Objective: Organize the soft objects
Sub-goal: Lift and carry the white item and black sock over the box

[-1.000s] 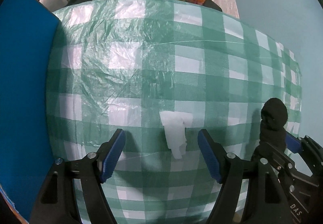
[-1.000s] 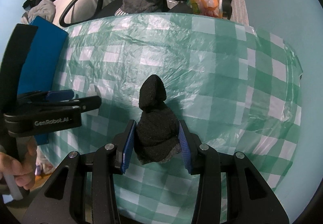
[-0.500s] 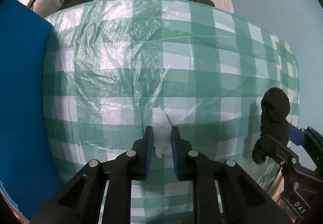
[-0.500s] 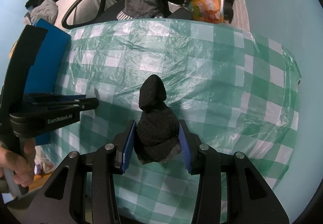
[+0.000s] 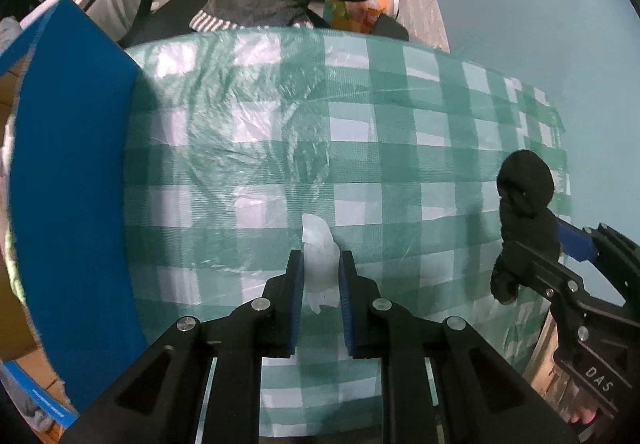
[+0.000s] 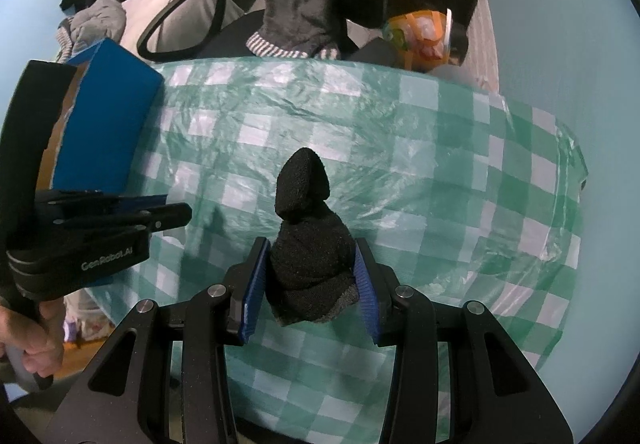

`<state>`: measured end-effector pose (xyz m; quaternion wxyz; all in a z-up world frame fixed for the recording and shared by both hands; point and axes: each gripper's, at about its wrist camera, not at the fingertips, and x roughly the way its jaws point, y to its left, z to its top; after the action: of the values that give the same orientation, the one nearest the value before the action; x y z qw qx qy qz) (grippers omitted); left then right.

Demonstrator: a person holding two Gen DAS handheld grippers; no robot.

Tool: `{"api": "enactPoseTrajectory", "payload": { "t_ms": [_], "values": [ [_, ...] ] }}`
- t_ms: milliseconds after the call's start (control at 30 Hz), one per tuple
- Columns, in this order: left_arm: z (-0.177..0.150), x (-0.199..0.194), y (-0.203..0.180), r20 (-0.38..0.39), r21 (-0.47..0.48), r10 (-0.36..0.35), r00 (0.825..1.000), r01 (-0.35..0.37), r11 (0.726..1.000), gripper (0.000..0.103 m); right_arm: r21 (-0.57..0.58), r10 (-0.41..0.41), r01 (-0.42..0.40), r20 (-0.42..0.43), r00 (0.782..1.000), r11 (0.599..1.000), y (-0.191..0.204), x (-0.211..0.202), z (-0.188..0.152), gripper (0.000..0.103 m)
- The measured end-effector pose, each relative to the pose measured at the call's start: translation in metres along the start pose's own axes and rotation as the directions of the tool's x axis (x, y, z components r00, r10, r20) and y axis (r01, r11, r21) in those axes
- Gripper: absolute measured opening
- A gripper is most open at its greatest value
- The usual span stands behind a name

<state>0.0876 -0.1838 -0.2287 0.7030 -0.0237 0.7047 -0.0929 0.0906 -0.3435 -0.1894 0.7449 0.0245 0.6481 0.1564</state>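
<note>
Checked tablecloth (image 5: 400, 116), blue box (image 5: 68, 204), office chair (image 6: 180, 20)

Table (image 5: 400, 148) covered in thin, glossy, crinkled plastic sheet, green-and-white checked; white piece (image 5: 318, 244) of soft, matt, tissue-like stuff; black sock (image 6: 308, 260) of matt, fuzzy knit cloth, grey at the hem; left tool (image 5: 320, 272) and right tool (image 6: 308, 276) of smooth matt black plastic with ribbed blue pads and shiny metal pins; blue box (image 5: 68, 180) of smooth, matt card
</note>
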Motion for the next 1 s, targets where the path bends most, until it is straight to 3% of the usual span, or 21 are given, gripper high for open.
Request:
{"api": "enactPoseTrajectory", "payload": {
  "t_ms": [1000],
  "values": [
    [-0.049, -0.113, 0.053, 0.165, 0.03, 0.003, 0.986, -0.008, 1.0, 0.016, -0.11, 0.033, -0.02, 0.11, 0.993, 0.994, 0.099, -0.055, 0.019, 0.041]
  ]
}}
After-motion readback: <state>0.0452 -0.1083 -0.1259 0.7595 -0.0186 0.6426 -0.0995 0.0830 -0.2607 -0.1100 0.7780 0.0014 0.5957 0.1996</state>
